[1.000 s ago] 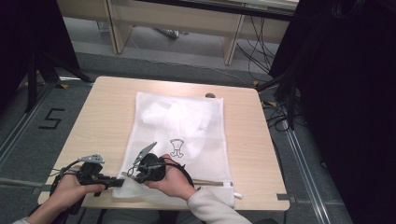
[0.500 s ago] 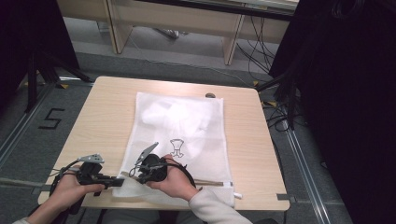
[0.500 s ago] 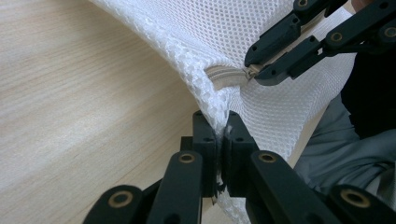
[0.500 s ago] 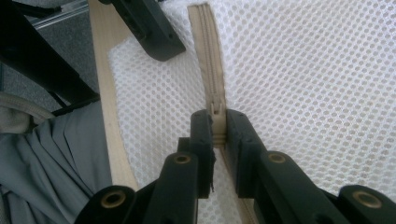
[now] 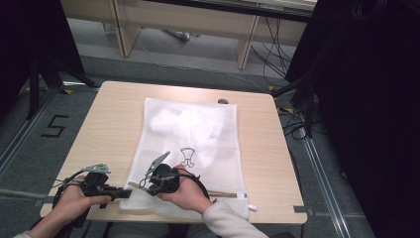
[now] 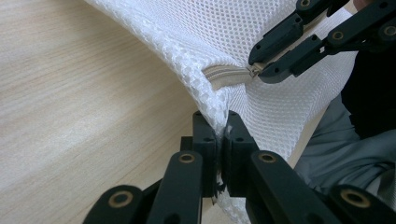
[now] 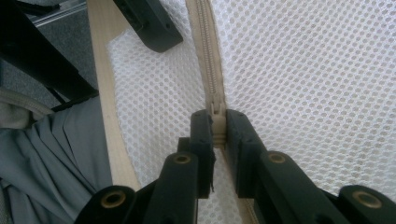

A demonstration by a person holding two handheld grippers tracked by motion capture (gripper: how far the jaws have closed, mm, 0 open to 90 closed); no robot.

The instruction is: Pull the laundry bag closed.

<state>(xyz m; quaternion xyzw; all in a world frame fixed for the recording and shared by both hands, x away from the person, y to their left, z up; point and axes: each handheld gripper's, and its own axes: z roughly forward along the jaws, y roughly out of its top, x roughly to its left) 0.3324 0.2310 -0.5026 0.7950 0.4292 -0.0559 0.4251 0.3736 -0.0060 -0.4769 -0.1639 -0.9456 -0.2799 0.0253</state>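
- High view: a white mesh laundry bag (image 5: pixel 190 148) lies flat on the worktop (image 5: pixel 109 124), its zipped edge along the near side. The left tongs (image 5: pixel 126 192) sit at the bag's near left corner, the right tongs (image 5: pixel 143 184) just beside them on the zip.
- Left gripper view: the left tongs (image 6: pixel 221 135) are clamped on the mesh corner below the zipper (image 6: pixel 224 74) end. Keep this grip firm and low, as the anchor.
- Right gripper view: the right tongs (image 7: pixel 217 128) are pinched on the zipper pull (image 7: pixel 217 122). I judge the pull should travel straight along the beige tape, away from the anchored corner, so the mesh stays taut and does not snag.
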